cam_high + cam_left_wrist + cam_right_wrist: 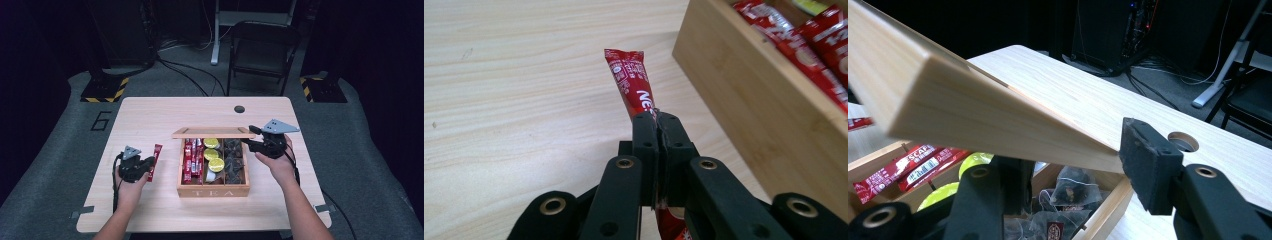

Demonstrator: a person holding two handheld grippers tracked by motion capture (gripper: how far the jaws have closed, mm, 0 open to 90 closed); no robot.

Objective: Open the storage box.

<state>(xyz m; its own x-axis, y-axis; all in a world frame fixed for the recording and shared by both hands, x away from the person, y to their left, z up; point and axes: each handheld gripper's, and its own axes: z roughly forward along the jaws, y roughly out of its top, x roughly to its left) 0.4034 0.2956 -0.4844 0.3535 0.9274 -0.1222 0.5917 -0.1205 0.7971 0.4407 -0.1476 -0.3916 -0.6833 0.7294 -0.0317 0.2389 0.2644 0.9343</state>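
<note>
A black folding chair [260, 47] was seen on the grey floor [45, 150] beyond the wooden table [150, 120], beside a white stand leg [216, 35]. Black cables [185, 75] were trailed across the floor. Yellow-and-black striped base plates [105, 90] were placed at both far corners. A round hole [239, 109] was cut near the table's far edge.

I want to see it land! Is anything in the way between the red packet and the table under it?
Nothing visible. The left gripper pinches the red packet over bare table, left of the tea box. The right gripper holds the box's lid up.
</note>
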